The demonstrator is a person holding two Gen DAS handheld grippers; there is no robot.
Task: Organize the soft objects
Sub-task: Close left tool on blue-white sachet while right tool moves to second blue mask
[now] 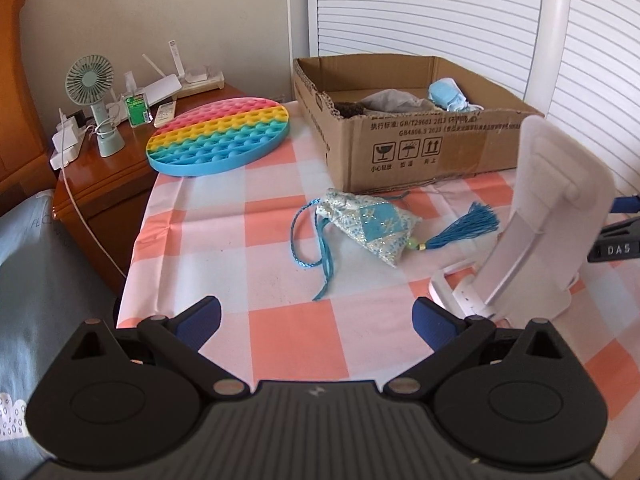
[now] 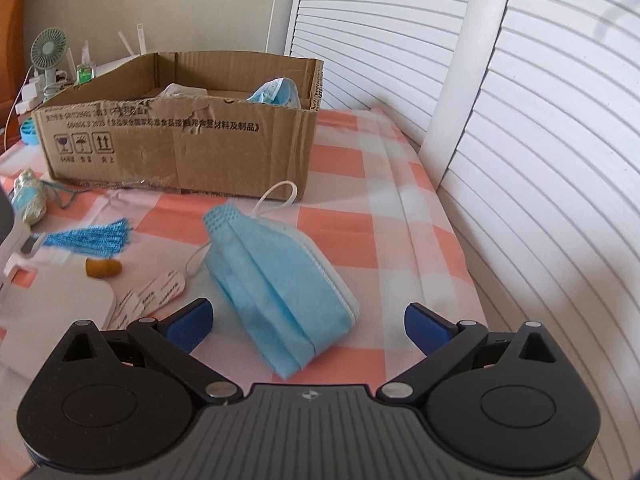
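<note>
A blue patterned sachet pouch [image 1: 368,226] with a cord and a blue tassel [image 1: 468,226] lies on the checked tablecloth in front of a cardboard box [image 1: 424,148]. My left gripper [image 1: 316,320] hovers open a little short of the pouch, nothing between its fingers. In the right wrist view a folded blue face mask [image 2: 280,284] lies on the cloth, its near end between the blue pads of my open right gripper [image 2: 308,324]. The box [image 2: 180,148] holds another blue mask [image 2: 276,92] and crumpled pale fabric [image 2: 180,90]. The pouch [image 2: 30,196] and tassel [image 2: 90,238] show at the left.
A round rainbow pop-it mat [image 1: 220,136] lies at the table's far left corner. A white stand [image 1: 548,216] rises at the right. The wooden nightstand [image 1: 104,172] carries a small fan [image 1: 94,100] and chargers. White shutters [image 2: 520,140] run along the right. Small packets [image 2: 154,296] and an orange piece [image 2: 104,268] lie left of the mask.
</note>
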